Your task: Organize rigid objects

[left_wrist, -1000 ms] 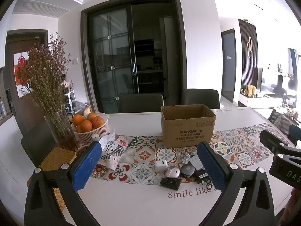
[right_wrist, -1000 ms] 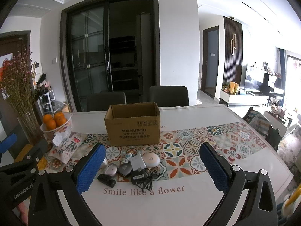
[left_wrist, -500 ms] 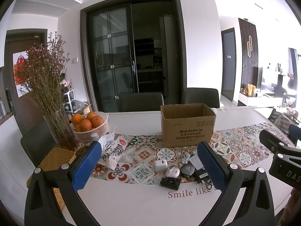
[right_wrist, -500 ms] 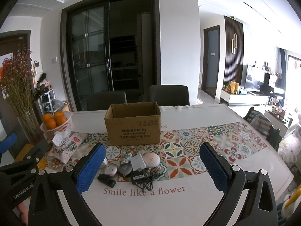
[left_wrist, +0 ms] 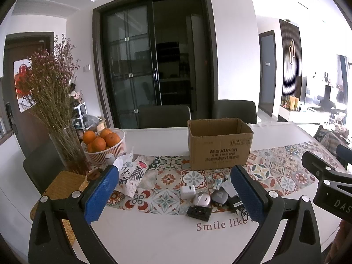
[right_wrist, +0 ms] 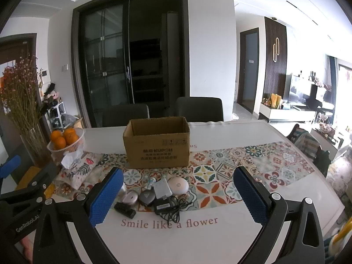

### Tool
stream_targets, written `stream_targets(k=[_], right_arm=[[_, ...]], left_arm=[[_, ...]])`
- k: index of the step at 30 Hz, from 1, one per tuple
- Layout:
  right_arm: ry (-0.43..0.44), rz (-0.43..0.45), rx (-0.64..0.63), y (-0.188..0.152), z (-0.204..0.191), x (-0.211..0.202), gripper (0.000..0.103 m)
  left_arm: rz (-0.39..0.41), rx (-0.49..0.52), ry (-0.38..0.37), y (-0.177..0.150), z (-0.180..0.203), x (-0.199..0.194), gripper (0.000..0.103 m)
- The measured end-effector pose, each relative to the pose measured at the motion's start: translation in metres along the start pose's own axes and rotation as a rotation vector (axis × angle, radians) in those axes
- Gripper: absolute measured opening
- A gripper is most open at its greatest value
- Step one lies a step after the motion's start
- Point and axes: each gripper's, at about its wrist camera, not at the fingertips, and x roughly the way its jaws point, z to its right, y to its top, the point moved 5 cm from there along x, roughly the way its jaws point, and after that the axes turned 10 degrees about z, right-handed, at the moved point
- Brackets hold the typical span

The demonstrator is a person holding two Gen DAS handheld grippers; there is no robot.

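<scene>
An open cardboard box [left_wrist: 219, 148] [right_wrist: 156, 148] stands on the patterned table runner. In front of it lies a cluster of small objects: a white cube charger [left_wrist: 187, 191], a grey oval device [left_wrist: 202, 199] [right_wrist: 130, 198], a dark round device [left_wrist: 219, 196] [right_wrist: 147, 197], a black flat piece [left_wrist: 199, 213] [right_wrist: 124, 210], a white adapter [right_wrist: 162, 187], a white round puck [right_wrist: 178, 185] and a black charger with cable [right_wrist: 167, 206]. My left gripper [left_wrist: 173, 195] and right gripper [right_wrist: 177, 195] are both open and empty, held above the near table edge.
A basket of oranges [left_wrist: 103, 145], a glass vase of dried flowers [left_wrist: 66, 145], a floral tissue pack [left_wrist: 132, 176] and a woven mat [left_wrist: 63, 184] sit at the left. Two dark chairs [right_wrist: 199, 110] stand behind the table. The white table [right_wrist: 176, 242] reads "Smile like a flower".
</scene>
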Motion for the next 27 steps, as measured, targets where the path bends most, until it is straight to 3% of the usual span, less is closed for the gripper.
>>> stream_targets(k=[7, 17, 27], right_arm=[[0.010, -0.034, -0.004, -0.007, -0.004, 0.006, 0.101], [0.015, -0.156, -0.063, -0.031, -0.013, 0.047, 0.101], [0.046, -0.281, -0.155, -0.067, -0.026, 0.093, 0.101]], left_arm=[[-0.052, 0.007, -0.016, -0.007, 0.001, 0.013, 0.103], [-0.208, 0.058, -0.033, -0.042, 0.009, 0.053, 0.103], [-0.339, 0.105, -0.122, -0.088, 0.019, 0.094, 0.103]])
